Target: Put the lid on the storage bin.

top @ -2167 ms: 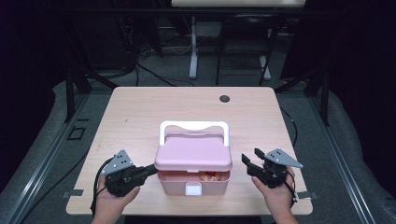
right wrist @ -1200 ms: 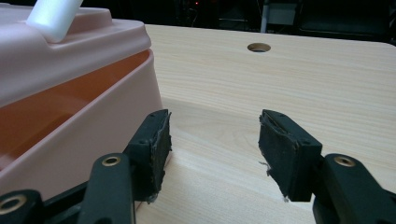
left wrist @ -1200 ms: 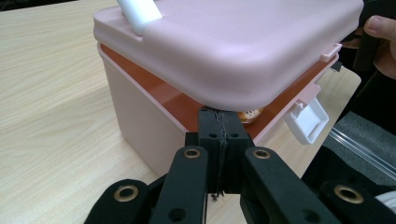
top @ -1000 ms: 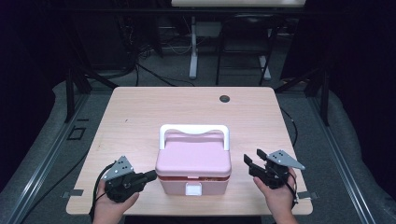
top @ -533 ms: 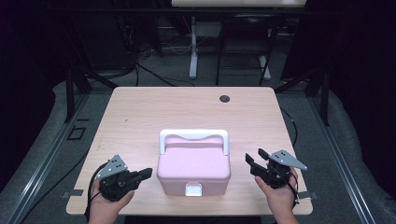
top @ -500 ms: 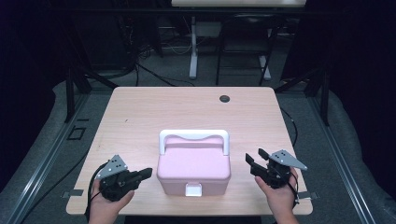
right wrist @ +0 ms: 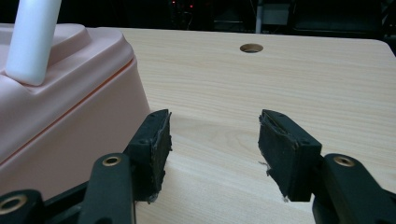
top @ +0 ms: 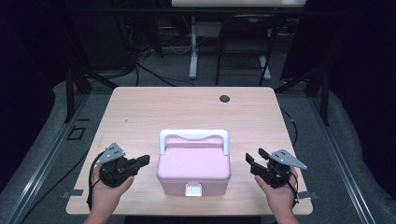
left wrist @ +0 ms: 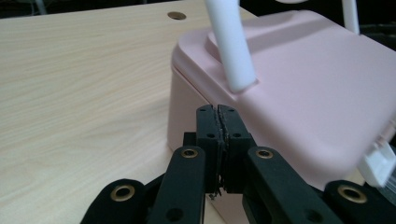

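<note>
A pink lidded box (top: 194,165) with a raised white handle (top: 194,135) and a white front latch (top: 193,189) stands closed near the table's front edge. My left gripper (top: 144,160) is just left of the box and points at its side. In the left gripper view its pads (left wrist: 218,112) look pressed together with nothing between them, a short way from the box wall (left wrist: 187,107). Its jaws have just been opening very slightly. My right gripper (top: 254,157) is right of the box. Its jaws (right wrist: 212,135) stand open and empty beside the box (right wrist: 60,102).
The wooden table (top: 140,116) has a round cable hole (top: 225,98) at the back right. Bare wood stretches behind and beside the box. Around the table are dark floor, cables and a desk leg.
The box lid, ajar at first with contents showing, is now closed. My left gripper has drawn back to the left, away from the box. The right gripper has stayed put.
</note>
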A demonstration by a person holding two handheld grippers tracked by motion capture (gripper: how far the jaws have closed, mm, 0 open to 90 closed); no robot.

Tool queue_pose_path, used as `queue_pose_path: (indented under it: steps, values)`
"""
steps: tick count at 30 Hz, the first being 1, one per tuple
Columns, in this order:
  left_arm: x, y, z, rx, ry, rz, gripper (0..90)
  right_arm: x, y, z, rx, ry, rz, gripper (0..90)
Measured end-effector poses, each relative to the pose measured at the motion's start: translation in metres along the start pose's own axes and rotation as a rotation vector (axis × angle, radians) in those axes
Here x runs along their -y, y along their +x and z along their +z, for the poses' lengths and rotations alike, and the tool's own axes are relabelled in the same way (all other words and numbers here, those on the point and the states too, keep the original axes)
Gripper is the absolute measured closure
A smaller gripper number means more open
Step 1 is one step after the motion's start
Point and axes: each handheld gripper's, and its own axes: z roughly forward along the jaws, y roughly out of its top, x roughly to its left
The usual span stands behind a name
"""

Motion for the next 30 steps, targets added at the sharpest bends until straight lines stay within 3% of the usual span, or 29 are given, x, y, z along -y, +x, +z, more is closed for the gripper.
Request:
queue_pose_path:
  steps: [4, 8, 15, 20, 30]
  values:
    - [-0.003, 0.011, 0.008, -0.037, -0.02, -0.021, 85.7, 0.001, -0.002, 0.0, 0.001, 0.0, 0.003, 42.8]
    - [0.003, 0.02, 0.015, -0.054, -0.034, -0.051, 80.7, 0.002, -0.002, 0.001, 0.002, 0.001, 0.005, 42.8]
    - [0.019, 0.031, 0.024, -0.068, -0.024, -0.047, 67.0, 0.008, -0.004, 0.006, 0.014, 0.019, 0.002, 42.9]
    - [0.033, 0.035, 0.028, -0.116, -0.024, -0.039, 58.3, 0.013, -0.003, 0.009, 0.013, 0.035, 0.007, 42.9]
    - [0.046, 0.044, 0.033, -0.161, -0.006, -0.053, 53.6, 0.018, 0.001, 0.015, -0.001, 0.052, -0.013, 43.0]
